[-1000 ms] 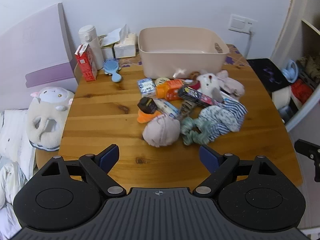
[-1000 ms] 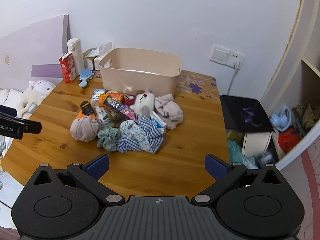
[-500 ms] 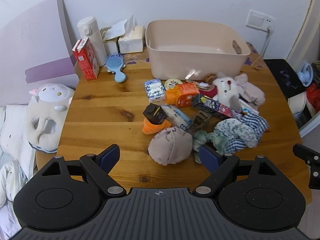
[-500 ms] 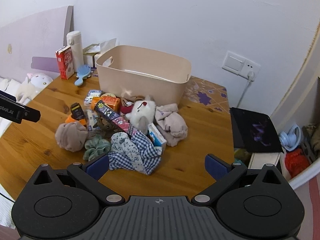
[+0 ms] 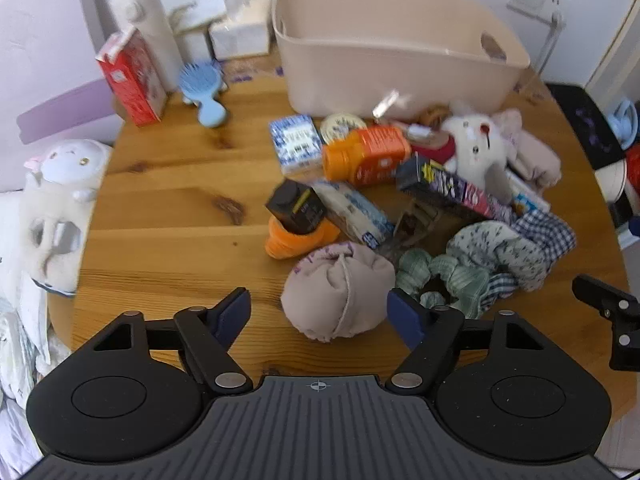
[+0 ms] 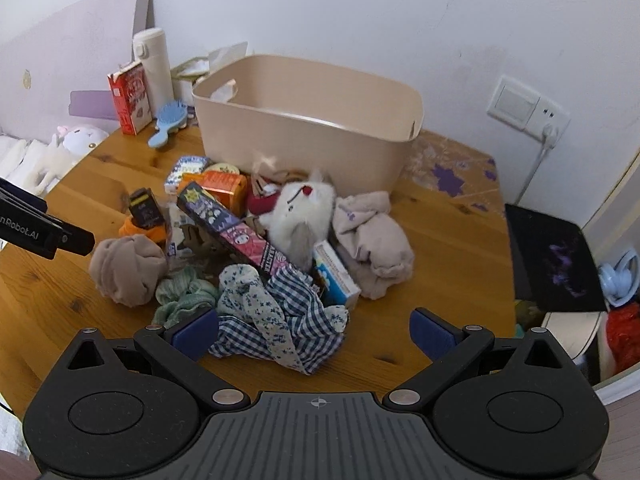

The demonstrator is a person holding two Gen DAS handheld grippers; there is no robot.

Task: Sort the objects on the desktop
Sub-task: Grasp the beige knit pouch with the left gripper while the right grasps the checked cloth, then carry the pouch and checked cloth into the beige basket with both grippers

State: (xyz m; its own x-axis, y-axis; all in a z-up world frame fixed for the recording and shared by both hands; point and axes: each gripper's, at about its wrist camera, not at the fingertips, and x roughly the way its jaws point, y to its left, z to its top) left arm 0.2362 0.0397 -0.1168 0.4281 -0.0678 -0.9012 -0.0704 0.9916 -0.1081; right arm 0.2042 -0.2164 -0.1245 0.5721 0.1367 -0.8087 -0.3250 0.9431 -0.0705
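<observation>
A heap of small things lies on the wooden table [image 5: 180, 216] in front of an empty beige bin [image 5: 400, 64]. My left gripper [image 5: 320, 314] hangs just over a balled beige sock [image 5: 340, 292]. Its jaws are closing with the sock between them, and the left pad is still apart from it. My right gripper [image 6: 314, 332] stands open over a blue checked and flowered cloth [image 6: 288, 312] at the heap's near edge. The heap also holds a white plush toy [image 6: 304, 212], an orange bottle [image 5: 368, 156] and a green scrunchie [image 5: 440, 276].
At the back left stand a red carton [image 5: 132, 76], a white flask [image 5: 148, 28], tissue boxes [image 5: 240, 32] and a blue hairbrush [image 5: 204, 88]. A plush toy [image 5: 60, 200] hangs off the table's left edge. A wall socket [image 6: 528, 108] and floor clutter lie to the right.
Both grippers have come down and forward toward the heap, which now looks larger. The left jaws have narrowed a little around the beige sock. The heap itself has not moved.
</observation>
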